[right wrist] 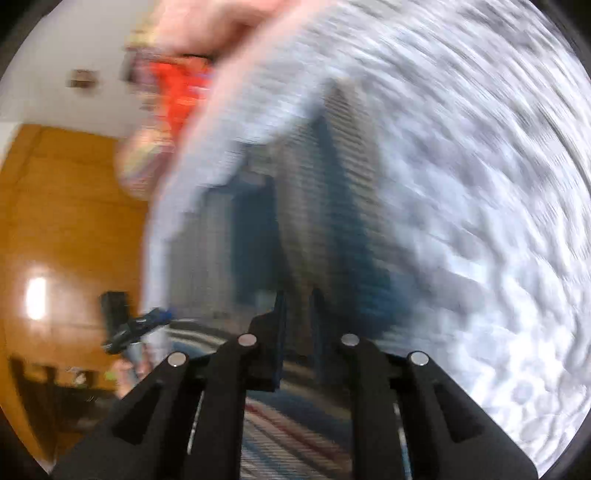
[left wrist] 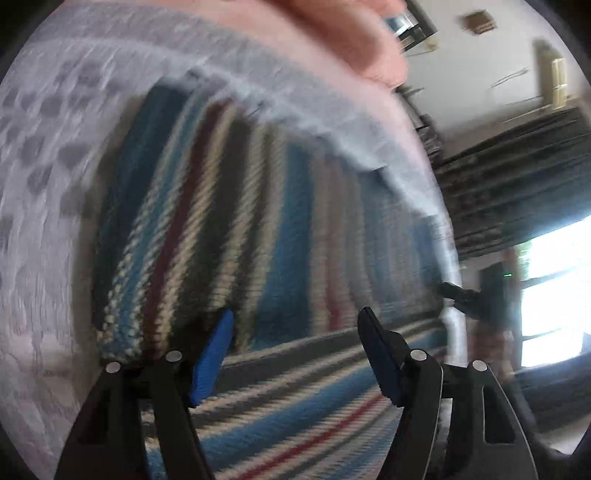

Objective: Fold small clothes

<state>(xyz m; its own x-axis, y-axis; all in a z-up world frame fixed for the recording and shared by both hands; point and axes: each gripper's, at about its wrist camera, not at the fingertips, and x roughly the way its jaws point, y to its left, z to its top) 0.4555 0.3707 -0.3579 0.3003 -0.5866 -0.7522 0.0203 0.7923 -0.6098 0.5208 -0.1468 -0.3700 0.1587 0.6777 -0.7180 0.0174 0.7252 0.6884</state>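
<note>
Plainly, the striped knit (left wrist: 221, 206) lies flat on the white textured cover (left wrist: 44, 184), banded in blue, cream, dark green and maroon. A lower portion of it runs under both grippers. Whether that portion is a folded layer or the same sheet, I cannot tell.

Left gripper (left wrist: 295, 354): fingers stand wide apart, blue pads showing, nothing between them. It hangs just over the knit, near a fold edge or hem that crosses below the tips.

Right gripper (right wrist: 297, 310): fingers are close together, with only a narrow gap. Striped fabric appears at and between the tips, but the view is heavily smeared by motion, and I cannot tell whether cloth is pinched.

Surroundings: a pink cloth (left wrist: 354, 33) sits at the far edge of the cover. Beyond it are a white wall, wooden panelling (right wrist: 66, 206) and a bright window (left wrist: 554, 288).

Risks, as judged:
- Blur in both views suggests fast travel. A quick pull could drag the whole knit across the cover instead of turning one edge.
- If the right grip is shallow, the loose weave may slip out mid-fold.
- The left fingers, closing from this spread, could gather the cover with the knit.
- One side held and one side free would skew the fold line.
</note>
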